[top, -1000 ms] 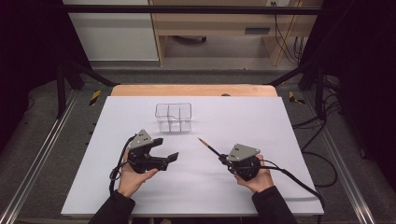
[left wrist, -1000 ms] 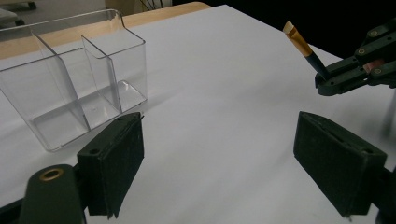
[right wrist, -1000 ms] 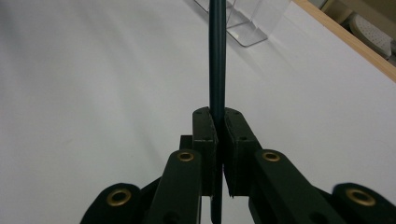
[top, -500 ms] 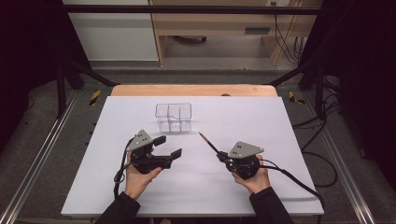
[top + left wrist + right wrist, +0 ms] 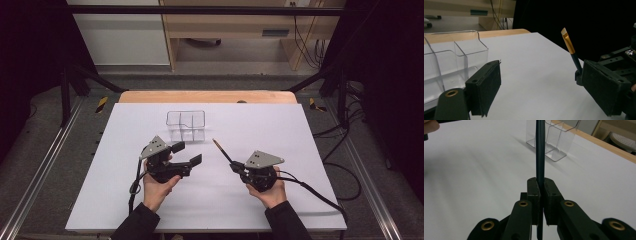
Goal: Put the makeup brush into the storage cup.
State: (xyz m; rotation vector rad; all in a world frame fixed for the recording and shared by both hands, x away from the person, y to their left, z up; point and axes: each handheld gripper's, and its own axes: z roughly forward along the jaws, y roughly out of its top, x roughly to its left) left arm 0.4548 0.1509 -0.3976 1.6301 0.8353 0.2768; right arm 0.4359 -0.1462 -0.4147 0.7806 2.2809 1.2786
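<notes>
Since the earlier high view the left hand-held gripper (image 5: 189,154) has shifted a little toward the upper right of the frame, closer to the clear organizer (image 5: 186,125), while the right hand-held gripper (image 5: 234,166) and its brush (image 5: 221,150) have kept their place. In the high view the left hand-held gripper sits left of centre on the white worktop (image 5: 300,150), just below the organizer's near wall; its jaws stand wide apart with nothing between them, pointing toward the right of the frame. In the left gripper view the same wide gap shows bare worktop between the two black pads (image 5: 486,90), with the organizer (image 5: 454,62) at the left edge and the brush (image 5: 570,48) at the upper right. Right of centre in the high view, the right hand-held gripper is clamped on the dark handle of the brush. The right gripper view shows its jaws pressed against the handle (image 5: 540,157) from both sides, gripping it near its lower end. The brush's long axis runs from the jaws toward the upper left of the high view, with the gold ferrule and pale bristle tip leading, aimed roughly at the organizer's right side yet apart from it. In the left gripper view the brush rises steeply, tip tilted to the left.
</notes>
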